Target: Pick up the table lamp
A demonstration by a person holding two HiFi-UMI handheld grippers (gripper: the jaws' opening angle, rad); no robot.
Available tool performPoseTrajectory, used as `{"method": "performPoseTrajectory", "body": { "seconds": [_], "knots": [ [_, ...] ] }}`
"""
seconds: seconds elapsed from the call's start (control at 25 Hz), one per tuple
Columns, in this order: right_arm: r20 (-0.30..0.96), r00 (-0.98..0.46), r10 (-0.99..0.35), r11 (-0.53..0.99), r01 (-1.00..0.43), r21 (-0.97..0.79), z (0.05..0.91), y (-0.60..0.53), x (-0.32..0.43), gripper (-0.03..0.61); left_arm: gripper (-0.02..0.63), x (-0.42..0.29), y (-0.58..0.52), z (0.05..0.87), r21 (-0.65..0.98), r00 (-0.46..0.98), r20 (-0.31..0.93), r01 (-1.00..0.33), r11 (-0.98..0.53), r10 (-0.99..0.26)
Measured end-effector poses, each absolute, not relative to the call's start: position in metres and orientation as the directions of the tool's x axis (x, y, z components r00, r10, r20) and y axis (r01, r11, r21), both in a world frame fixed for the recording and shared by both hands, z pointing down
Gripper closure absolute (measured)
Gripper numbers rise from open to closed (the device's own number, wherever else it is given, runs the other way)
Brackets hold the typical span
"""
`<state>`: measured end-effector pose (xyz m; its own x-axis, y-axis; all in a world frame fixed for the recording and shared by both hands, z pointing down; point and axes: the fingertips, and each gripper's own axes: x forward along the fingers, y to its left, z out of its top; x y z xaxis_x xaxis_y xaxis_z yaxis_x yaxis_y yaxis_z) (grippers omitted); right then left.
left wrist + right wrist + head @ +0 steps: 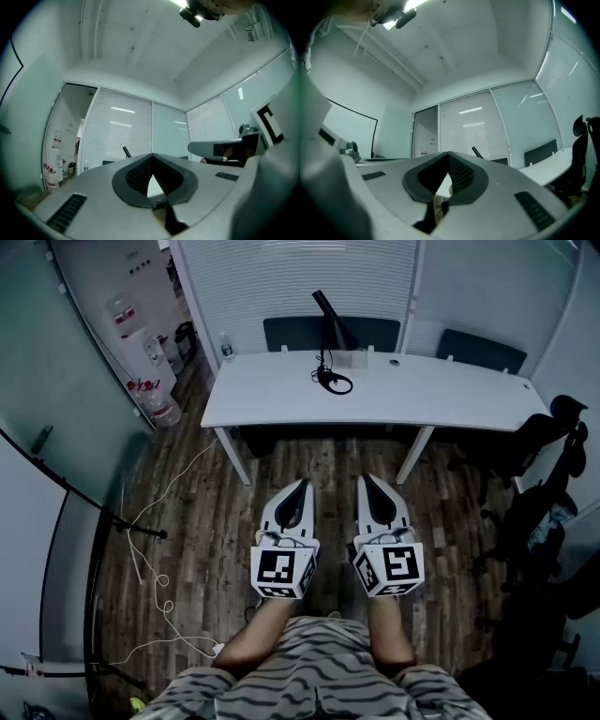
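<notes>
A person holds the left gripper and right gripper side by side above the wooden floor, fingers closed on nothing, well apart from the black table lamp standing at the white table's far edge.

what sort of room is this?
Probably an office: a long white desk with a black table lamp, dark chair backs behind it, and a water dispenser at the left.
</notes>
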<state>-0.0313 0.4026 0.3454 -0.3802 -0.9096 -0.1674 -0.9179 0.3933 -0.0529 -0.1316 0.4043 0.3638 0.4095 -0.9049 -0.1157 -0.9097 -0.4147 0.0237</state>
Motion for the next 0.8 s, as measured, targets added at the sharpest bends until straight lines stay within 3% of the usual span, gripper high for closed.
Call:
{"method": "performPoseTrajectory", "body": {
  "seconds": [0.8],
  "knots": [
    [-0.148, -0.388, -0.910, 0.402, -0.911, -0.087, 0.377, 0.371, 0.015, 0.568, 0.607, -0.096, 0.380, 0.395, 0.055, 0.389, -0.091, -0.917, -0.394, -0.917]
  ]
}}
